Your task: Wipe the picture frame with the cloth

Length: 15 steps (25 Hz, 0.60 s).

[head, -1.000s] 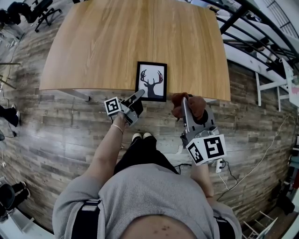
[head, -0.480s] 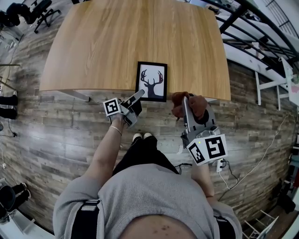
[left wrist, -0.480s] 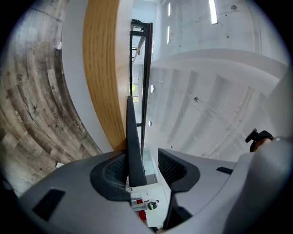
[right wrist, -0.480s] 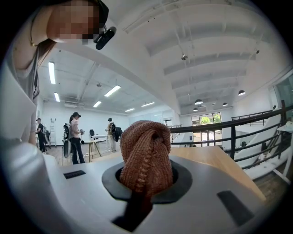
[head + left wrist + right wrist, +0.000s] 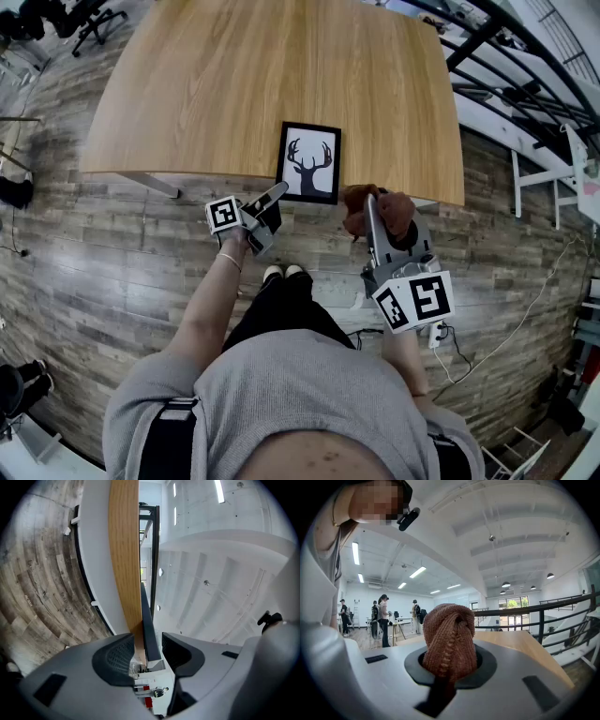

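Note:
A black picture frame (image 5: pixel 309 162) with a deer-head print lies flat at the near edge of the wooden table (image 5: pixel 234 84). My left gripper (image 5: pixel 279 192) reaches its near left corner. In the left gripper view the table edge (image 5: pixel 125 550) and the frame's dark edge (image 5: pixel 146 620) run between the jaws. My left gripper (image 5: pixel 145 644) is open, with a gap showing beside the frame. To the frame's right, off the table's edge, my right gripper (image 5: pixel 372 202) is shut on a bunched brown knitted cloth (image 5: pixel 384 214). The cloth (image 5: pixel 450 634) bulges out above the jaws of my right gripper (image 5: pixel 449 665).
Grey plank floor (image 5: pixel 122 253) lies below the table's near edge, where the person stands. A dark railing (image 5: pixel 506 56) and white furniture stand at the right. Several people (image 5: pixel 382 616) stand far off at the room's back.
Both grippers stay where they were. The head view has shifted slightly, so the frame sits a touch further right in the picture.

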### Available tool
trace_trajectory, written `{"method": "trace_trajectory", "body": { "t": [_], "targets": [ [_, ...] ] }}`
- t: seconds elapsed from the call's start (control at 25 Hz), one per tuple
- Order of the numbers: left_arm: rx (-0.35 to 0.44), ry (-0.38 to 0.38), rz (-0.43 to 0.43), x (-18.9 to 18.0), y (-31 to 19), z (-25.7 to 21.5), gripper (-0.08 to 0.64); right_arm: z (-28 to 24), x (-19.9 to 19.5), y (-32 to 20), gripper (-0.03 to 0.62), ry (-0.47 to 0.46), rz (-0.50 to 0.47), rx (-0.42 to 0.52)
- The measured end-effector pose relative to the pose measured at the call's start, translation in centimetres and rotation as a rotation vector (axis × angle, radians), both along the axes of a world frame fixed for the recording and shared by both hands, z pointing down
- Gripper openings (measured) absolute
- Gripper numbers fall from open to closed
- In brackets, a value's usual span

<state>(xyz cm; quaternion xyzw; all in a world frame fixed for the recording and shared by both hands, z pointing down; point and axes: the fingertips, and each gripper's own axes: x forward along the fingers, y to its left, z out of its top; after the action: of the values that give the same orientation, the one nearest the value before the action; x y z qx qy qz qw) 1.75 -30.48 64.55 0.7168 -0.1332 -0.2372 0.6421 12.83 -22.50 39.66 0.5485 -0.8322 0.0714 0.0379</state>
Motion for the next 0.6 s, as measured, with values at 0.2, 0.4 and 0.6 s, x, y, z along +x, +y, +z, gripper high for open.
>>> {"method": "trace_trajectory", "body": {
  "t": [0.2,0.4,0.6],
  "targets": [
    [0.01,-0.044,-0.045,-3.1,1.8,0.0,0.165,-0.5,-0.1,0.4,0.046,-0.003,0.005,0.012],
    [0.079,-0.248,-0.108,-6.9,2.8,-1.5,0.164,-0.8,-0.2,0.7,0.046,-0.01,0.016,0.03],
    [0.302,-0.429,-0.185,-8.7,1.9,-7.1,0.163,-1.1,-1.7,1.4,0.046,-0.006,0.015,0.056]
  ]
}}
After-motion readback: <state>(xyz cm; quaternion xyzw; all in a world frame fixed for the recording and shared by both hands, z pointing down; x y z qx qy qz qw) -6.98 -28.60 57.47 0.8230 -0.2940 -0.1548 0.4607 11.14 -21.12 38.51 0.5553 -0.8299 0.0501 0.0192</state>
